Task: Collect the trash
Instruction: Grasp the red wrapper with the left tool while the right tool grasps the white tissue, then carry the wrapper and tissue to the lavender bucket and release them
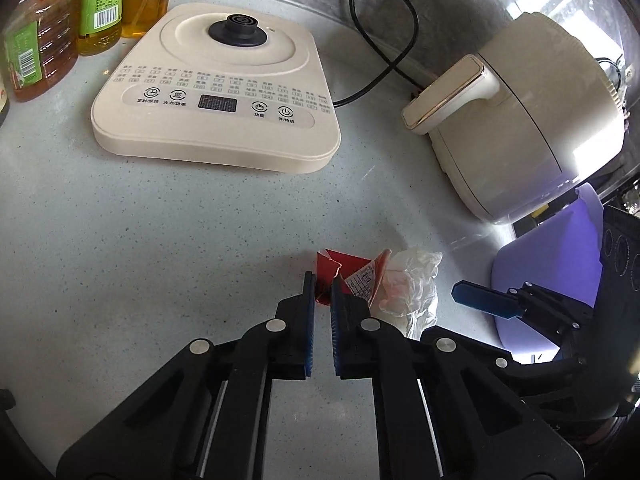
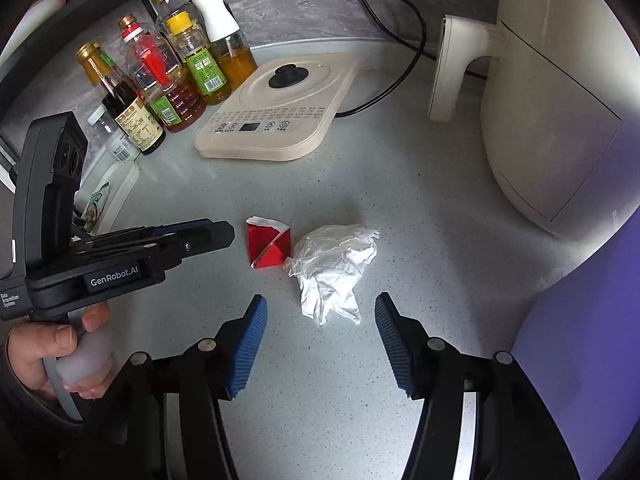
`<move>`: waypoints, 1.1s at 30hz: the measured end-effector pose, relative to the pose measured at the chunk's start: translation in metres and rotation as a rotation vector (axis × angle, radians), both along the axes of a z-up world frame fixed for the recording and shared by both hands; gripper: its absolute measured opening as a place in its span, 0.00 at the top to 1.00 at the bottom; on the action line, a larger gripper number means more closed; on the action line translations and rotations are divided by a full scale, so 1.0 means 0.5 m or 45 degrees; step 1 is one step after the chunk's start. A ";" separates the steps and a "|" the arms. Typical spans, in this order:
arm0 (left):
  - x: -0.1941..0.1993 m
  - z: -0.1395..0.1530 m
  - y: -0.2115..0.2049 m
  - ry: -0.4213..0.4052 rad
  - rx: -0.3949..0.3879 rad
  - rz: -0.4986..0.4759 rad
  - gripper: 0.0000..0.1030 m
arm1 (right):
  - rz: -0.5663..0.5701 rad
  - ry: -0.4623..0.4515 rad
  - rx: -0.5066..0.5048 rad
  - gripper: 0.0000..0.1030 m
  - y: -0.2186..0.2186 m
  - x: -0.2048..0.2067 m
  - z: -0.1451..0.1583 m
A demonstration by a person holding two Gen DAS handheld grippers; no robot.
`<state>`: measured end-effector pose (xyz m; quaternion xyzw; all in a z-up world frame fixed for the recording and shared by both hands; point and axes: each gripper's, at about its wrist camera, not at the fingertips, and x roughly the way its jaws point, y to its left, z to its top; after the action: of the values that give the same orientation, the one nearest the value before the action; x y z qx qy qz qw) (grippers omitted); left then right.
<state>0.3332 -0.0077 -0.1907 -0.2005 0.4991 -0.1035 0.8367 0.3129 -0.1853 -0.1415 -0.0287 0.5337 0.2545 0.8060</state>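
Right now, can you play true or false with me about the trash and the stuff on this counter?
1. The red wrapper lies right beside the white crumpled paper. True.
2. The right gripper is squeezing the white crumpled paper. False: its jaws stand open and the pads do not press the paper, which lies on the counter.
3. A kettle stands on the cream base. False: only its black round connector shows on top.
4. Bottles stand in a group next to the cream base. True.
5. The left gripper has its jaws wide open. False: they are nearly together.
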 end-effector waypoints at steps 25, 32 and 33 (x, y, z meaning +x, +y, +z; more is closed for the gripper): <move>-0.144 0.176 0.081 -0.220 0.137 0.218 0.93 | 0.024 -0.015 -0.046 0.94 0.047 0.028 -0.041; -0.157 0.235 0.053 -0.299 0.135 0.216 0.93 | 0.080 -0.144 0.026 0.94 0.052 -0.005 0.042; -0.157 0.244 0.046 -0.311 0.138 0.208 0.93 | 0.089 -0.167 0.042 0.95 0.050 -0.011 0.057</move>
<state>0.2545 0.0154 -0.0686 -0.1811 0.3804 -0.0317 0.9064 0.3075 -0.1600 -0.1129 -0.0506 0.4742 0.2889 0.8301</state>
